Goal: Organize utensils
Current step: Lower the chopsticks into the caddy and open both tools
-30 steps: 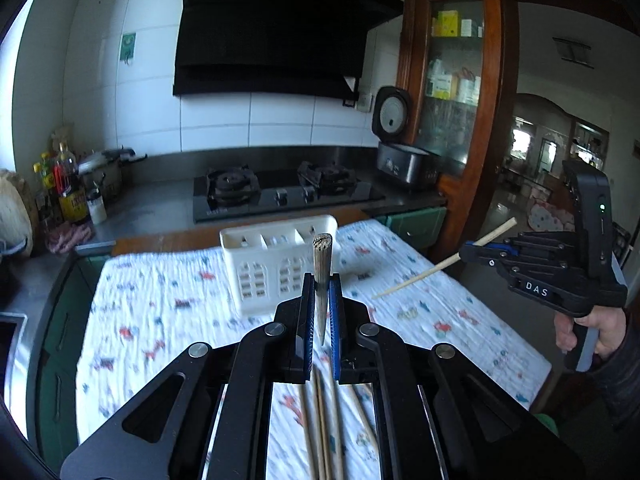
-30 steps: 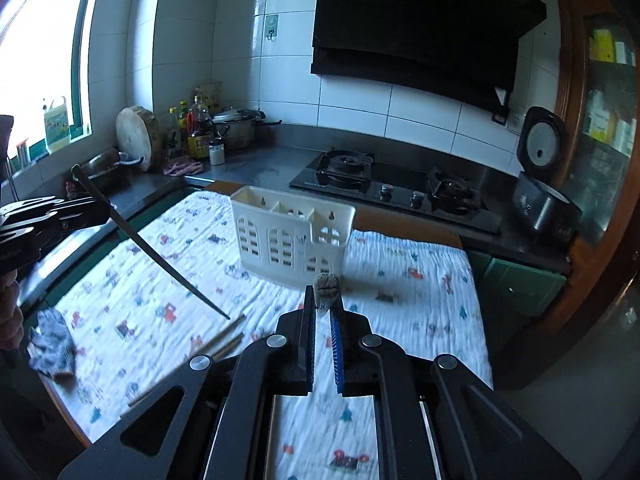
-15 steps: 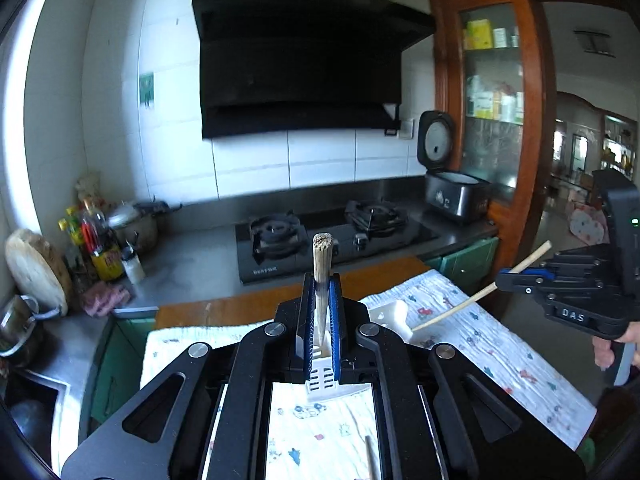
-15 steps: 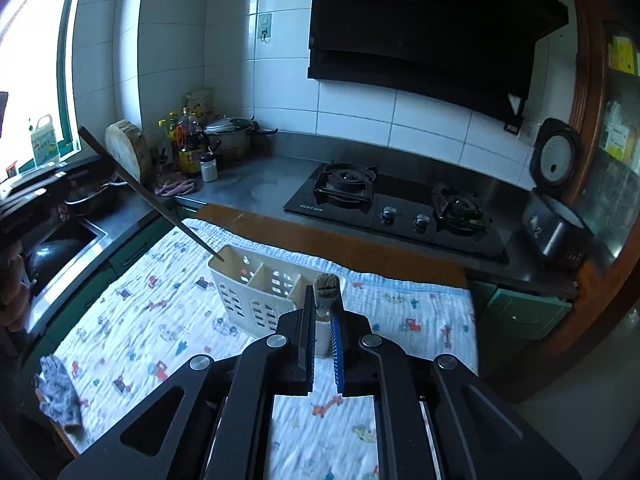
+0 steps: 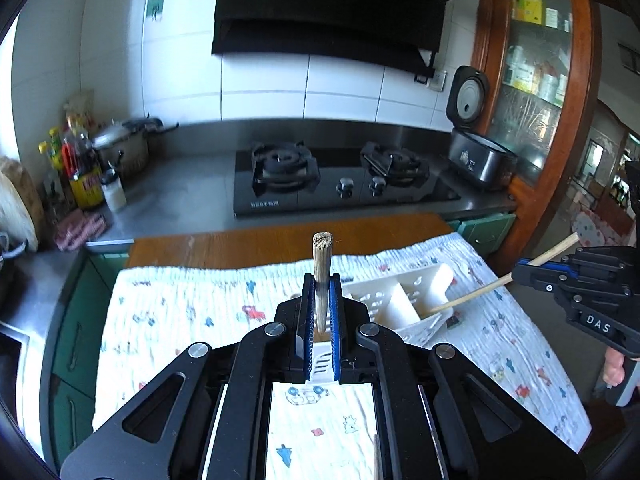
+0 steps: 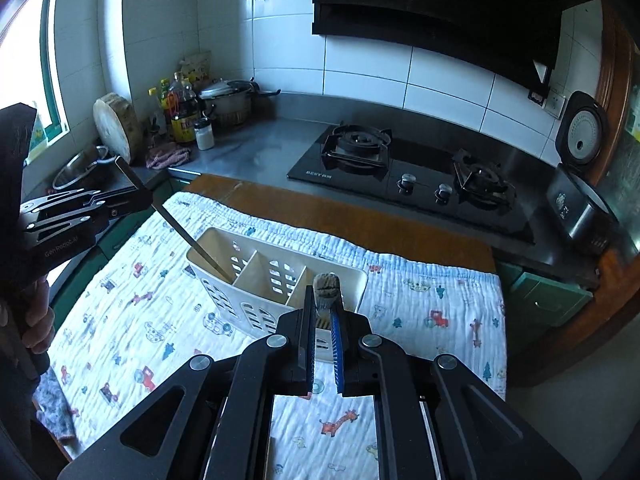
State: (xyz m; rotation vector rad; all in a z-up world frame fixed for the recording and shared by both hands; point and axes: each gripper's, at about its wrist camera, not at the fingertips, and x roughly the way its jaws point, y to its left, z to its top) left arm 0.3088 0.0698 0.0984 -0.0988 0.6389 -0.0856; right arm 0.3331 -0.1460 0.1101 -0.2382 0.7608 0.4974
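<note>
Both grippers are clamped tight, each on one chopstick. Low in the centre of the left wrist view, the left gripper (image 5: 322,312) pinches its chopstick (image 5: 322,258) between the blue pads, the blunt end standing above the jaws toward the camera. The right gripper (image 6: 322,320) grips the second chopstick (image 6: 326,288) the same way, low in the centre of its own view.

A white slotted utensil caddy (image 6: 260,280) with three compartments stands on the printed cloth (image 6: 420,300), mid-frame in the right wrist view. At the left of that view, the left chopstick slants down to lower right and its tip is already inside the caddy's leftmost compartment. At the right of the left wrist view, the right chopstick runs down-left with its tip inside the rim of the compartment at the caddy's other end.

The step in hand looks like dropping both sticks into the caddy. To do it well, I judge each stick should be tipped more upright before the pads part, so it slides down along the wall and does not lever over the rim. The caddy is light plastic on soft cloth, so a sideways push from a slanted stick could likely tilt or shove it; lowering straight down is safer. Since a pair belongs together, ending in one compartment may be tidier, though the task does not say so. Whether other utensils wait on the cloth cannot be told from these views.
</note>
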